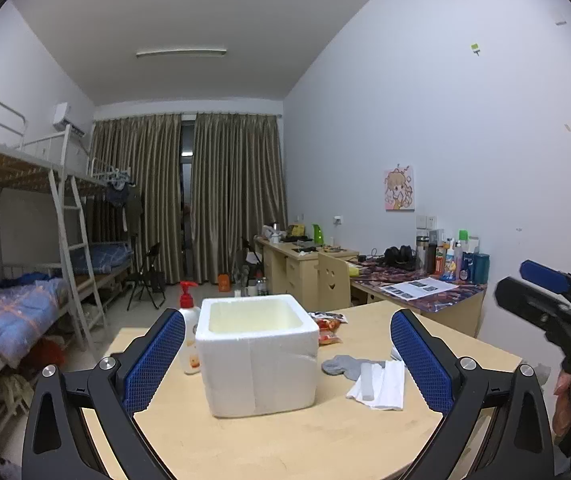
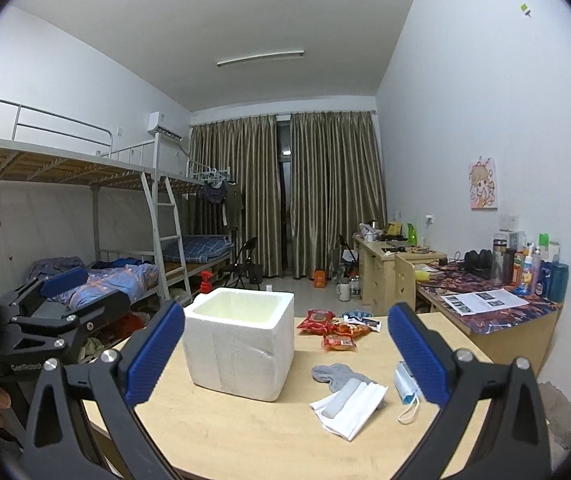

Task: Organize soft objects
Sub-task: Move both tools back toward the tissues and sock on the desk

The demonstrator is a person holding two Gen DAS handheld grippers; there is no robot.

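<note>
Light wooden table (image 2: 245, 432) carries everything, both grippers held above its near edge, facing the curtained far wall. White foam box (image 1: 257, 356), open-topped and seemingly empty, stands near the table's middle; no lettering visible on it. In the left wrist view the box sits between the two blue pads, apart from both. Left gripper (image 1: 287, 356) has its fingers spread wide with nothing between them; right gripper (image 2: 285, 354) likewise spread wide and empty. Pump bottle (image 1: 188, 336), white with red pump head, stands just beside the box's left wall; its label shows orange print, too blurred to read. Folded white cloth (image 2: 349, 410) lies right of the box, a small grey roll resting on top of it. Grey sock (image 2: 335, 374) lies crumpled, touching the cloth's far edge. Blue face mask (image 2: 405, 390) lies just right of the cloth, partly hidden behind the right gripper's right pad, ear loop trailing toward the camera. In the right wrist view the sock and cloth fall between the pads, nearer the right one, touching neither. Red snack packets (image 2: 333, 328) are scattered behind the sock, toward the far edge; printing illegible. White lettering on the left gripper's black body, seen from the right wrist view, is too small to make out.
</note>
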